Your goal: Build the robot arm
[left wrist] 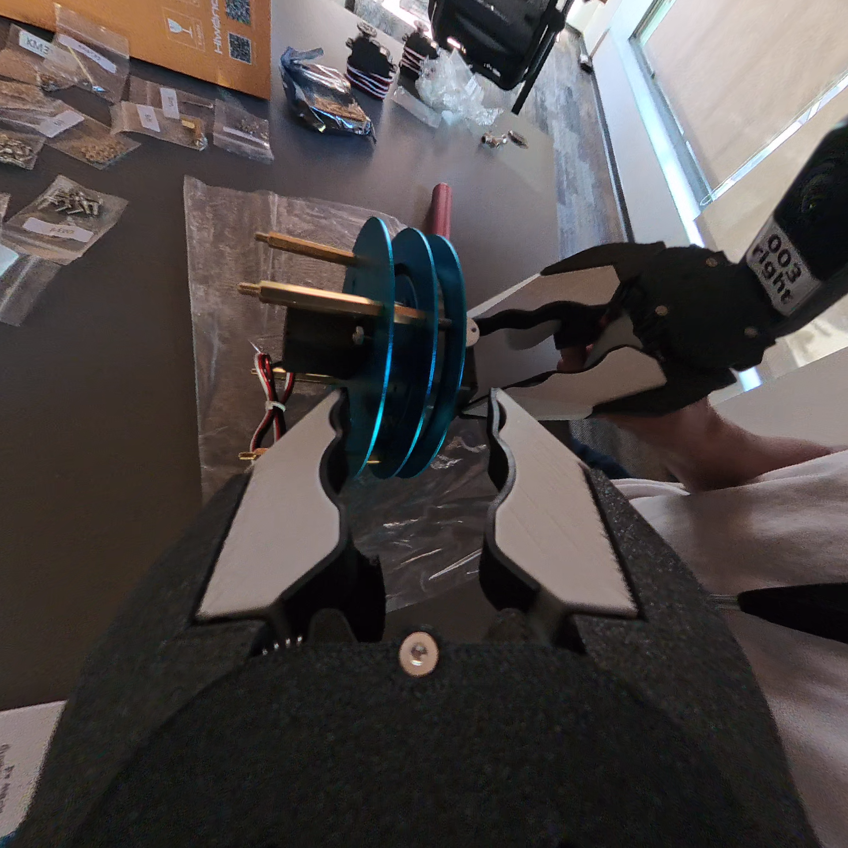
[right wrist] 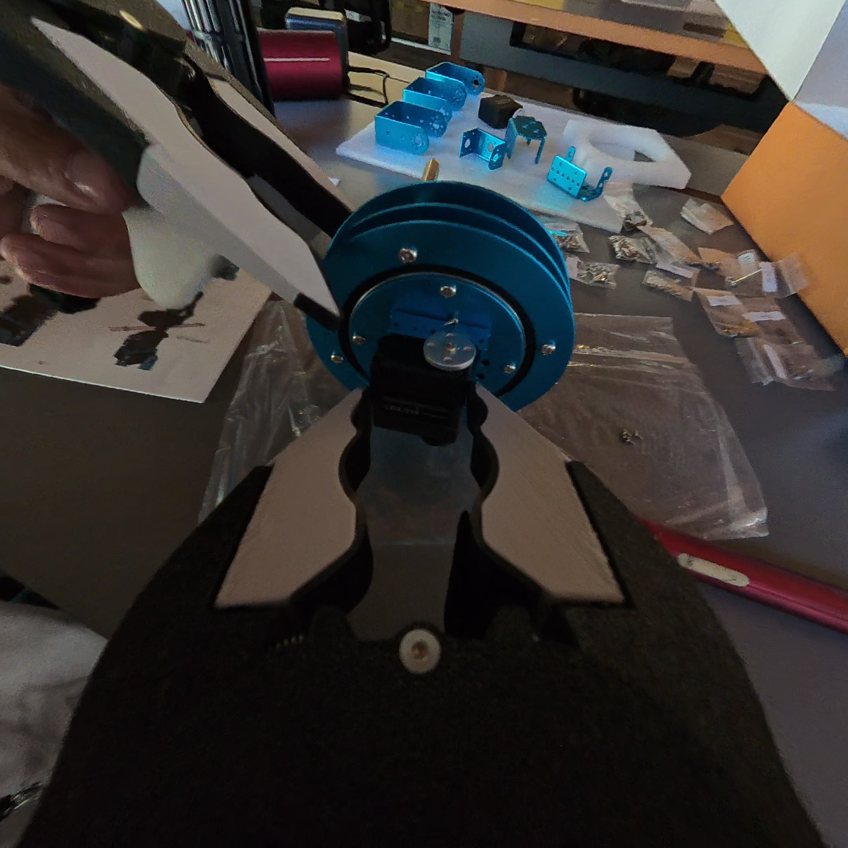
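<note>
Two grippers meet on one assembly at the centre of both frames: a stack of three blue discs (left wrist: 404, 348) with brass standoffs (left wrist: 316, 298) sticking out to the left and a black servo (right wrist: 420, 390) mounted on its face. My left gripper (left wrist: 413, 413) has its fingers straddling the lower edges of the discs; I read it as pinching them, though contact on the right finger is hard to confirm. My right gripper (right wrist: 415, 399), coming in from the right of the left wrist view, is pinching the servo body between its tips, just under the round silver servo horn (right wrist: 447, 351). Below the assembly lies a clear plastic bag (left wrist: 257, 293) on the dark table (left wrist: 92, 413). Small bags of screws (left wrist: 69, 215) sit at upper left, and blue brackets (right wrist: 404, 128) rest on white foam (right wrist: 504, 183) near the top of the right wrist view.
</note>
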A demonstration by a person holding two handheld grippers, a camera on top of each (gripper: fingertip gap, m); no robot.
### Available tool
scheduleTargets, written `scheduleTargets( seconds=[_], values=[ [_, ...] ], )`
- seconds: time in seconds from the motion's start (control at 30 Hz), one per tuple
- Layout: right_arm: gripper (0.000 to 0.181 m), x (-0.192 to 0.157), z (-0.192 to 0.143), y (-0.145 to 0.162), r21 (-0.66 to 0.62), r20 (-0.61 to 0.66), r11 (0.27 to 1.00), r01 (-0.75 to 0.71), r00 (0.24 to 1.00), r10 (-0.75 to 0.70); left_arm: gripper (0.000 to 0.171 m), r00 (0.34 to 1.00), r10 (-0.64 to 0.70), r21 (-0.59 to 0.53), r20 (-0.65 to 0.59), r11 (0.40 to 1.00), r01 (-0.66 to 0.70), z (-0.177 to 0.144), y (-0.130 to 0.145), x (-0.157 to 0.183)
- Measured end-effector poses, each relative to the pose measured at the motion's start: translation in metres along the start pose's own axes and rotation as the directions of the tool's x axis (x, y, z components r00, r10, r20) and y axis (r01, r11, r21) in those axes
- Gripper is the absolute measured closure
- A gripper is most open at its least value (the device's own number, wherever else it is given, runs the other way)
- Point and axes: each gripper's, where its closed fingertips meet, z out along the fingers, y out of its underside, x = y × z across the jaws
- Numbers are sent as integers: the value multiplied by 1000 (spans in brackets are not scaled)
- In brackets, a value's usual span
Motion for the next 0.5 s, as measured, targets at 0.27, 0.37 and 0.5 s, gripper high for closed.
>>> scheduleTargets(
  seconds=[0.27,0.37,0.5],
  values=[
    [142,4,-9,2,5,6,999,-39,999,39,139,935,279,-95,221,960,-264,12,-2,-14],
    [142,12,-17,9,-12,-9,997,-73,997,72,139,896,361,-112,258,932,-343,14,-3,-10],
    [141,18,-24,19,-41,-7,994,-99,995,99,139,815,499,-163,293,867,-471,19,-3,0]
  ],
)
